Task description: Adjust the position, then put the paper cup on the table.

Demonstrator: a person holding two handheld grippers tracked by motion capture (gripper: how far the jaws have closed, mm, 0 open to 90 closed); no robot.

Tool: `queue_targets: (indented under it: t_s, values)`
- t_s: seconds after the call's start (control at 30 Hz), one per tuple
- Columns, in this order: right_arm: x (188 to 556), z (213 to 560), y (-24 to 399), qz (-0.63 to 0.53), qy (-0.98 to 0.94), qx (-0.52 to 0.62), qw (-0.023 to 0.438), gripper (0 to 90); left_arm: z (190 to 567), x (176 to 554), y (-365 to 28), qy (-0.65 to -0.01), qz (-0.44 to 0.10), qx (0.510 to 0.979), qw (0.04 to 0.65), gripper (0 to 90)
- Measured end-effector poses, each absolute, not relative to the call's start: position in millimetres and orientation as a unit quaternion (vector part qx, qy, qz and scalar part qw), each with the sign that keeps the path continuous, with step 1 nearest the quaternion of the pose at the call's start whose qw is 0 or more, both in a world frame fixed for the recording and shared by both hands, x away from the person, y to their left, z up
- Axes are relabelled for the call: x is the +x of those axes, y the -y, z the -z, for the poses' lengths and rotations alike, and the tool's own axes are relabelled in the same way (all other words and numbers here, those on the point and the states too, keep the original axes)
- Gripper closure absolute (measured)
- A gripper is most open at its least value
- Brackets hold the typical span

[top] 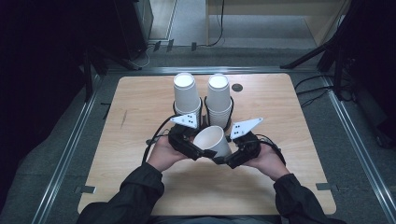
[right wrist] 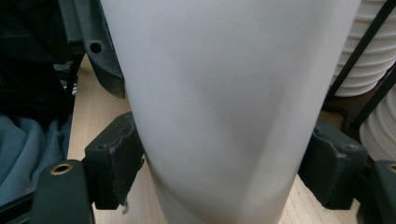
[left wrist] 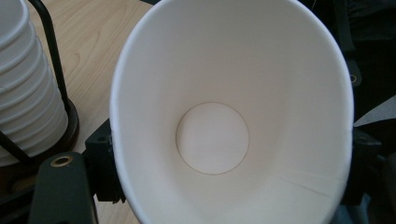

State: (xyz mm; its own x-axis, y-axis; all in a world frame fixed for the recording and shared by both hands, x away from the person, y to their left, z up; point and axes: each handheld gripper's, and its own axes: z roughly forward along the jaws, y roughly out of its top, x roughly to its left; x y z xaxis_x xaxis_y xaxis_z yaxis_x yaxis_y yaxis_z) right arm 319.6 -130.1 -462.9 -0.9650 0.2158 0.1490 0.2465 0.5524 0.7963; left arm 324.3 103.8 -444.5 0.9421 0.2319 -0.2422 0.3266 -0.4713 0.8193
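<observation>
wooden surface (top: pixel 140 140), dark room around. white paper cup (top: pixel 213 140) held above surface between both hands, just before two cup stacks (top: pixel 201 95) in black wire holders. cup tilted, long axis slanting, mouth up and toward left, base toward right. plain white, empty, side seam visible. left hand-held gripper (top: pixel 201 151) pinching cup near rim; right hand-held gripper (top: pixel 223 158) pinching cup's lower wall.

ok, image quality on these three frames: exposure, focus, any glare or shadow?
High view: table lit evenly, surroundings nearly black, and the white cups in the two stacks lose detail. Left gripper view: loose cup is sharp inside, with soft shading and no glare. Right gripper view: the cup wall sits close, smooth and featureless, with a diagonal shadow low down.
</observation>
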Motion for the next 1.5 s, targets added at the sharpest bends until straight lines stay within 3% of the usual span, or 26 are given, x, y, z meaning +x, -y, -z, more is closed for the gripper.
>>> queue_targets:
  t_s: [0.27,0.4,0.73,0.83,1.03,1.13,1.5]
  values:
    - [317,464,126,0.439,0.886,-0.145,0.022,20.2,444,323,-102,-0.155,0.043,0.865,0.476,20.5]
    - [317,465,126,0.437,0.886,-0.154,0.031,14.1,443,323,-104,-0.155,0.037,0.869,0.469,20.5]
    - [316,468,137,0.405,0.895,-0.185,-0.001,14.1,444,328,-114,-0.167,0.028,0.877,0.45,20.4]
    - [316,468,142,0.392,0.899,-0.193,0.014,14.1,445,330,-116,-0.173,0.025,0.882,0.438,20.3]
    - [314,467,151,0.382,0.899,-0.212,-0.011,14.2,450,333,-117,-0.182,0.015,0.892,0.414,20.2]
    - [311,469,154,0.364,0.904,-0.215,-0.067,14.7,449,333,-117,-0.179,0.017,0.891,0.417,20.0]
    - [311,471,168,0.351,0.9,-0.245,-0.077,14.7,453,335,-123,-0.182,0.009,0.895,0.406,19.5]
